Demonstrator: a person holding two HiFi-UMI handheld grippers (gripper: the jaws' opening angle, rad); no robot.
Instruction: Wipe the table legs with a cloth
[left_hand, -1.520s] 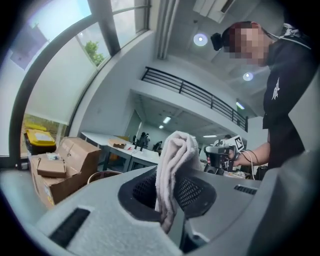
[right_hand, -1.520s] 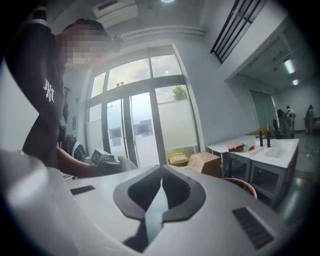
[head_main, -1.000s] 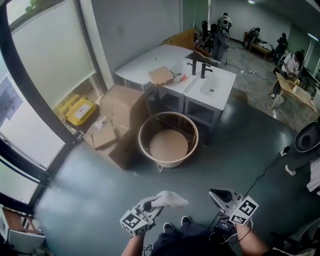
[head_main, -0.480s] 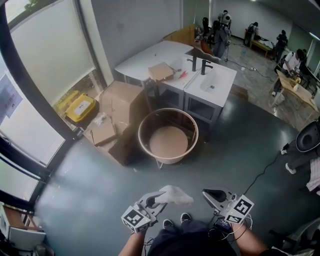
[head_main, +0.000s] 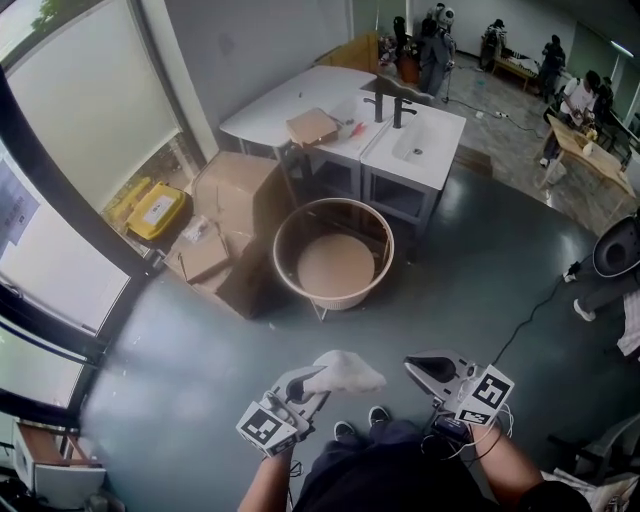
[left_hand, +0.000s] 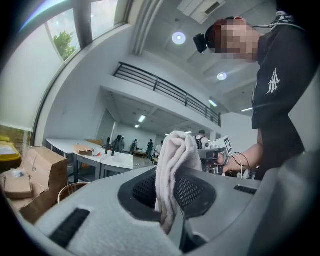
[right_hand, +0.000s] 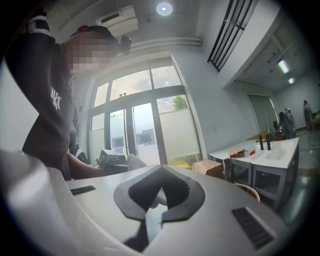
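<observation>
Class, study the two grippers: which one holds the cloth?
The left gripper: the white cloth is pinched in its jaws, while the right gripper has its jaws shut on nothing.

The left gripper (head_main: 312, 385) and right gripper (head_main: 420, 366) point level, side by side. Left jaws clamp a white cloth (head_main: 345, 370); right jaws are pressed together, nothing between.

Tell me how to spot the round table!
Find the white sink counter. On the dark floor before it, beside brown cardboard boxes, stands the round table. It alone is round, with a tall tan rim like a tub.
</observation>
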